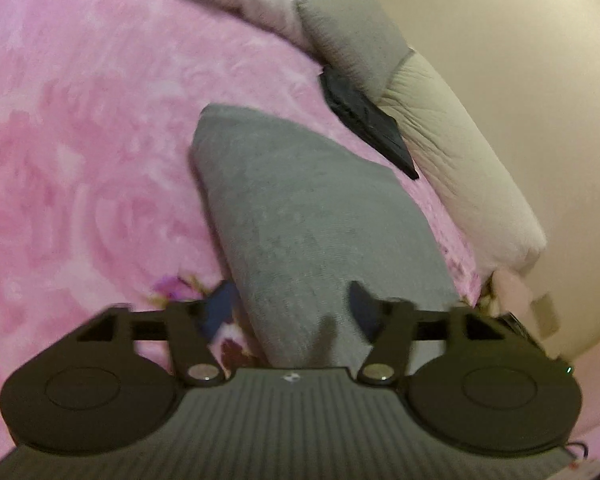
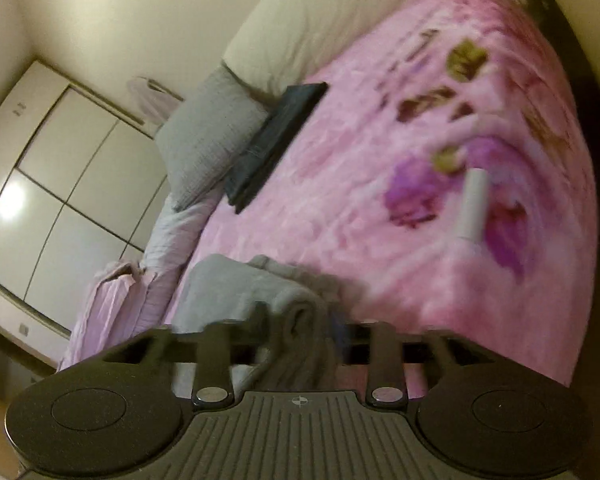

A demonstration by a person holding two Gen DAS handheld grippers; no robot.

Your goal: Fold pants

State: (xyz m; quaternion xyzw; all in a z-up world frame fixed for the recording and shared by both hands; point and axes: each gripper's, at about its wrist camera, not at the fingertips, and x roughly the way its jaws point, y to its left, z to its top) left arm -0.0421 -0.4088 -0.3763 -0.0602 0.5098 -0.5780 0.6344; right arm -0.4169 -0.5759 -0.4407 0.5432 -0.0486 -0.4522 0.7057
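Note:
Grey pants [image 1: 300, 208] lie folded into a thick strip on a pink floral blanket [image 1: 80, 140]. In the left wrist view the strip's near end passes between the fingers of my left gripper [image 1: 290, 304], which stands open, with a gap of blanket showing beside its left fingertip [image 1: 220, 304]. In the right wrist view, which is blurred, a bunched end of the pants [image 2: 240, 284] sits in my right gripper [image 2: 300, 320], whose fingers are close together and shut on the cloth.
A dark folded garment [image 2: 276, 140] lies by a grey pillow [image 2: 204, 136] and a beige pillow [image 1: 460, 168] along the wall. A white tube-shaped object [image 2: 472, 204] rests on the blanket. A white wardrobe [image 2: 60, 184] stands beyond the bed.

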